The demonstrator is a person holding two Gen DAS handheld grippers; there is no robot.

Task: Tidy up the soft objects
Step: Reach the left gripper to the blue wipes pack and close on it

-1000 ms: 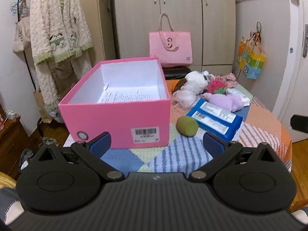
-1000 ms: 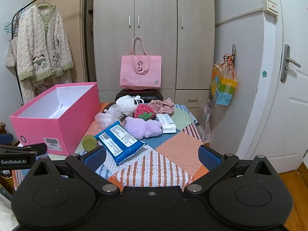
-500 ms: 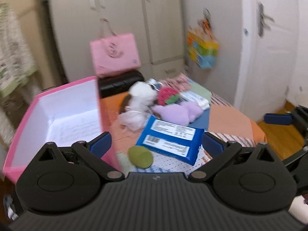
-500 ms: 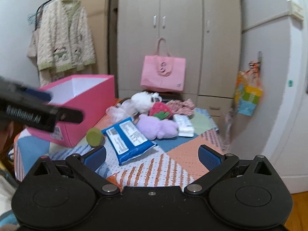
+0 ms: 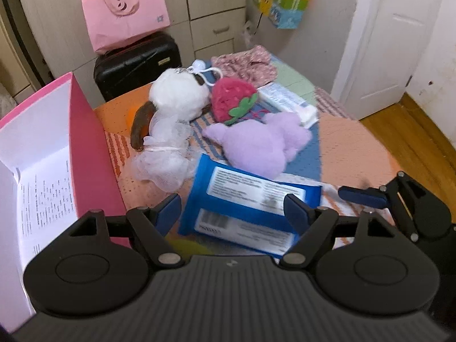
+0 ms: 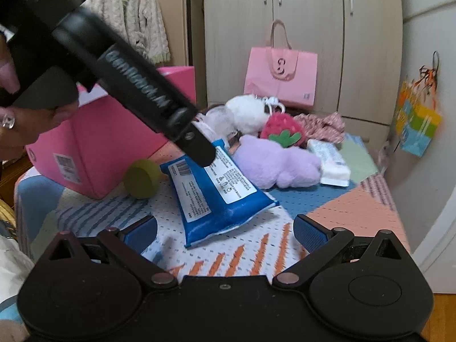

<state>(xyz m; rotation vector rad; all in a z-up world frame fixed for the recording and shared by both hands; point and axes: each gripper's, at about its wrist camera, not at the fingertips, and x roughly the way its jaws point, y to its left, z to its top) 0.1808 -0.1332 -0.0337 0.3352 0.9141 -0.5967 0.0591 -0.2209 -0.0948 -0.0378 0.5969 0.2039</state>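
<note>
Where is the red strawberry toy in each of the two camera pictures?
Left wrist view: the strawberry toy lies above the middle, behind the purple plush.
Right wrist view: the strawberry toy lies right of the middle, also behind the purple plush.
Shared landmark: the blue packet.

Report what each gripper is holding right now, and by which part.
Nothing is held yet. The left gripper is closing around the blue wipes pack, its pads not yet pressing. The right gripper is open and empty.
</note>
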